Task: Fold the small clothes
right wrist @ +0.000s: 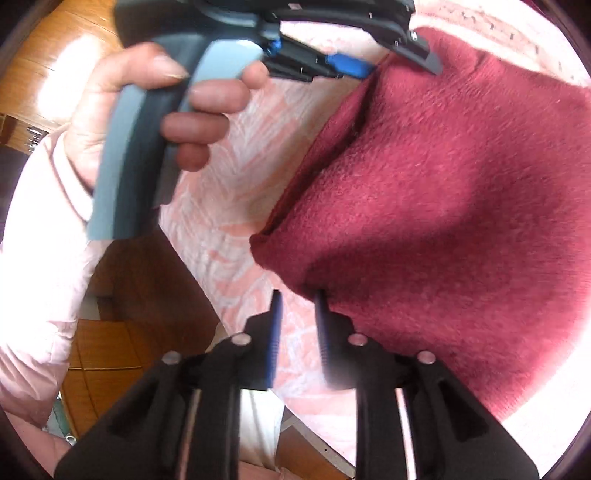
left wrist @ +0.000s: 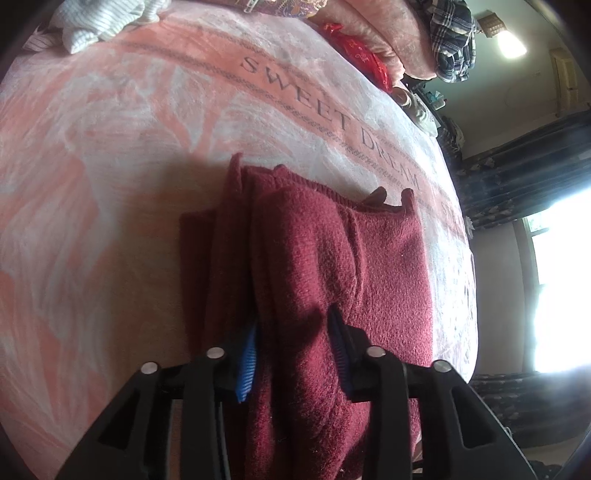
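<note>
A dark red fleece garment (left wrist: 332,258) lies folded in layers on the pink bedspread (left wrist: 110,166). My left gripper (left wrist: 295,328) has its blue-padded jaws around a raised fold of the garment's near edge, with cloth between them. The garment also fills the right of the right wrist view (right wrist: 443,203). My right gripper (right wrist: 299,306) is open at the garment's lower left corner, with bedspread showing between its fingers and the right finger touching the cloth edge. The left gripper (right wrist: 391,66) shows at the top of the right wrist view, held by a hand (right wrist: 129,110).
A white striped garment (left wrist: 96,22) lies at the far left of the bed. A red packet (left wrist: 362,55), pink pillows and a plaid cloth (left wrist: 454,40) sit at the far right. The bed edge and wooden floor (right wrist: 99,350) lie to the lower left of my right gripper.
</note>
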The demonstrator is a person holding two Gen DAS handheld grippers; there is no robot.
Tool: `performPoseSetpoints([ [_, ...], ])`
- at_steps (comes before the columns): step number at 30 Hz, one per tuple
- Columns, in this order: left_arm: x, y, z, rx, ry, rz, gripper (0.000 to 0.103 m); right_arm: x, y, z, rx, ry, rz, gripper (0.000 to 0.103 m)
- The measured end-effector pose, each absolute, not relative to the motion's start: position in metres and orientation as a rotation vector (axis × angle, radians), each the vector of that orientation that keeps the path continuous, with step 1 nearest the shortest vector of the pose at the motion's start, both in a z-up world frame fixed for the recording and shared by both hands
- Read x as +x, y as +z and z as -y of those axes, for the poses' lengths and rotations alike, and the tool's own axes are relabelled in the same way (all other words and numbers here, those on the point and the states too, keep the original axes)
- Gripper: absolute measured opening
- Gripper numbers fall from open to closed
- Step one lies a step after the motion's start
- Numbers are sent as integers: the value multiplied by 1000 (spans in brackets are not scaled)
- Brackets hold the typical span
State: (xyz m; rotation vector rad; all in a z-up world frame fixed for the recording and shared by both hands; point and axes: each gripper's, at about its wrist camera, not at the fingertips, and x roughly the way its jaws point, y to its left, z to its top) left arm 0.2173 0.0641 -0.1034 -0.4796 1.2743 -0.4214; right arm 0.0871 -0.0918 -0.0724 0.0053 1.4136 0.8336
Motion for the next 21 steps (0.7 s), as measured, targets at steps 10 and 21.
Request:
performPoseSetpoints([
  [10, 232, -102, -46, -448, -362, -1279, 18, 83, -23, 154, 64, 693, -1315, 30],
  [21, 215, -96, -90, -433, -260, -1223, 15, 96, -55, 195, 130, 617, -1352, 28],
])
